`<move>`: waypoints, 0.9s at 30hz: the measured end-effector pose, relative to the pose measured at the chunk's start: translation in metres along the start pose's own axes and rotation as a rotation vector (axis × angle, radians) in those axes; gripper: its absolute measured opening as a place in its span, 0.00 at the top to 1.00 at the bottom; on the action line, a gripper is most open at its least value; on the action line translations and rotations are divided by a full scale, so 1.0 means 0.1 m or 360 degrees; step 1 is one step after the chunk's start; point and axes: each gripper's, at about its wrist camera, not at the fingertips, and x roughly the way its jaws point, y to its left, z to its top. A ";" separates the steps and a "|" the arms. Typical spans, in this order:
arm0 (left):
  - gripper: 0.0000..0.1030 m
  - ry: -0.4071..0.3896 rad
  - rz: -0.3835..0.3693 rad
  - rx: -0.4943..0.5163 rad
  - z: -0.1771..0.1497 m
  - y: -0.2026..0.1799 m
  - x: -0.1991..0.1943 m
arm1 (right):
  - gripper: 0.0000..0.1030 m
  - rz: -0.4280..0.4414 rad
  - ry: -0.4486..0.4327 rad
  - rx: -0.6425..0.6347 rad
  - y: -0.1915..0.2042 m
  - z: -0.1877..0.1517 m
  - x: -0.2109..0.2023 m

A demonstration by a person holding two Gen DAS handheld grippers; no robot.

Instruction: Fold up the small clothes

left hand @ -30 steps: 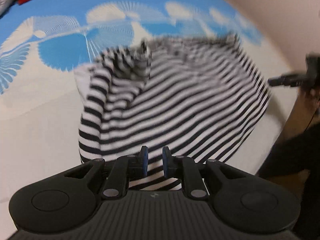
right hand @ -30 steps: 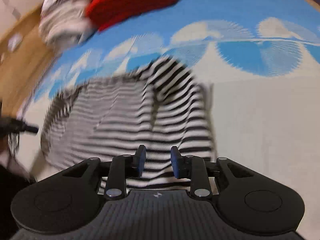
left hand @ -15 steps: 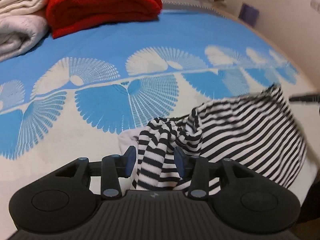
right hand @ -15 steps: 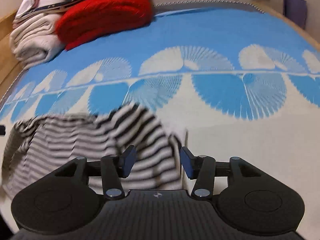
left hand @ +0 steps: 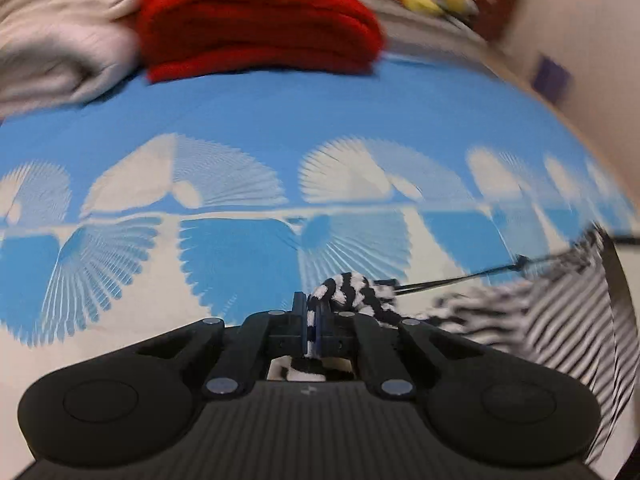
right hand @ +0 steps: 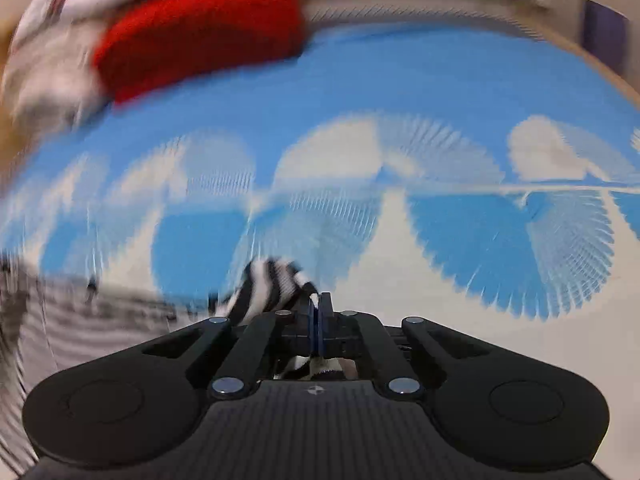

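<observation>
Bed (left hand: 280, 112): covered by a blue-and-cream fan-print spread; wide bare room is offered ahead, bounded at the far end by a folded red blanket (left hand: 256, 20) and pale towels (left hand: 60, 32).

Striped garment (left hand: 560, 340): black-and-white knit, judged light, soft and limp; it is stretched between 2 corner holds above the spread.

Left gripper (left hand: 313, 320): jaws just closed, clamped on 1 bunched corner.

Right gripper (right hand: 316, 320): jaws just closed, clamped on the other.
</observation>
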 end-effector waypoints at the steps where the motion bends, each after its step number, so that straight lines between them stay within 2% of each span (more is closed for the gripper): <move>1: 0.97 0.0023 0.0025 -0.0029 0.00 0.03 0.06 | 0.99 0.0002 -0.0043 0.0083 -0.05 0.06 -0.02; 2: 0.97 0.0067 0.0059 -0.0024 -0.01 0.04 0.15 | 0.99 -0.0003 -0.0065 0.0146 -0.09 0.08 -0.02; 4: 0.95 0.0175 0.0107 0.0014 -0.07 0.00 0.33 | 0.99 -0.0036 -0.0014 0.0167 -0.08 0.07 0.09; 7: 0.80 0.0348 0.0167 0.0041 -0.18 -0.03 0.56 | 0.98 -0.0196 0.0167 0.0113 0.01 -0.06 0.37; 8: 0.75 0.0370 0.0174 0.0035 -0.18 -0.03 0.56 | 0.97 -0.0206 0.0235 0.0126 0.01 -0.10 0.45; 9: 0.71 0.0356 0.0177 0.0024 -0.15 -0.01 0.50 | 0.95 -0.0217 0.0287 0.0132 0.01 -0.13 0.50; 10: 0.69 0.0314 0.0160 -0.0007 -0.10 0.01 0.39 | 0.92 -0.0238 0.0291 0.0119 0.03 -0.14 0.49; 11: 0.61 0.0261 0.0130 -0.0039 -0.03 0.04 0.26 | 0.85 -0.0262 0.0260 0.0099 0.05 -0.12 0.44; 12: 0.52 0.0192 0.0098 -0.0056 0.01 0.06 0.12 | 0.76 -0.0279 0.0213 0.0081 0.06 -0.08 0.37; 14: 0.42 0.0040 0.0060 -0.0013 0.07 0.02 -0.18 | 0.67 -0.0293 0.0093 0.0047 0.08 0.00 0.16; 16: 0.41 -0.0037 -0.0013 0.0066 0.05 -0.11 -0.35 | 0.64 -0.0272 -0.0034 -0.0022 0.11 0.04 -0.08; 17: 0.41 -0.0038 -0.0082 0.0121 0.03 -0.19 -0.38 | 0.63 -0.0218 -0.0092 -0.0066 0.14 0.04 -0.23; 19: 0.41 0.0010 -0.0218 0.0282 -0.04 -0.41 -0.35 | 0.61 -0.0052 -0.0124 -0.0129 0.18 -0.01 -0.38; 22: 0.50 0.0126 -0.0331 0.0583 -0.22 -0.77 -0.19 | 0.61 0.0265 0.0008 -0.0276 0.28 -0.23 -0.51; 23: 0.59 0.0178 -0.0354 0.0653 -0.28 -0.86 -0.11 | 0.61 0.0345 0.0074 -0.0323 0.30 -0.32 -0.52; 24: 0.69 0.0204 -0.0347 0.0690 -0.34 -0.90 -0.03 | 0.61 0.0426 0.0154 -0.0373 0.32 -0.42 -0.52; 25: 0.72 0.0213 -0.0307 0.0706 -0.36 -0.93 0.05 | 0.61 0.0498 0.0248 -0.0433 0.34 -0.54 -0.53; 27: 0.72 0.0217 -0.0166 0.0602 -0.31 -0.86 0.24 | 0.61 0.0549 0.0393 -0.0541 0.36 -0.74 -0.54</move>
